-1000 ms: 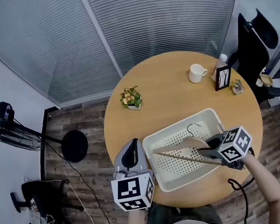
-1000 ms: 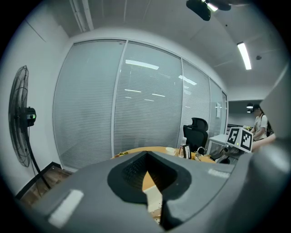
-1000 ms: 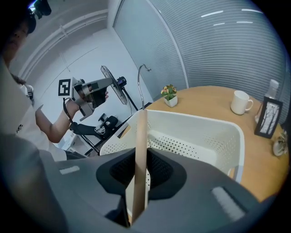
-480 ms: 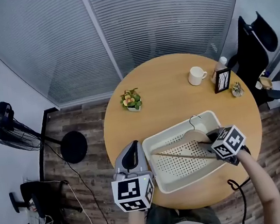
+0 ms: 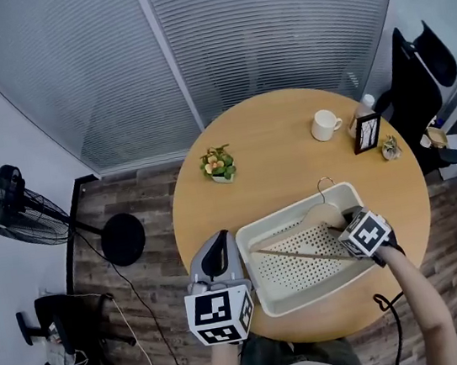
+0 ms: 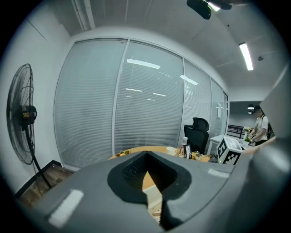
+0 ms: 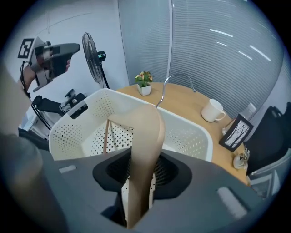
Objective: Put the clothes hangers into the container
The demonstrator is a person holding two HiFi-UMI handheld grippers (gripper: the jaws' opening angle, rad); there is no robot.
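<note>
A wooden clothes hanger with a metal hook lies tilted in the white perforated container at the table's near edge; its hook pokes over the far rim. My right gripper points steeply down into the container's right end. In the right gripper view the hanger's arm stands between the jaws. They have just been opening, a slit shows beside the wood, and the gripper is open. My left gripper hovers left of the container, shut and empty, with its tips meeting in the left gripper view.
On the round wooden table stand a small potted plant, a white mug, a photo frame, a bottle and a small ornament. A floor fan stands left, a black office chair right.
My right gripper moved away from me and lower into the container. The hanger swung with it, and its hook went from inside the container to over the far rim. The left gripper stayed still.
</note>
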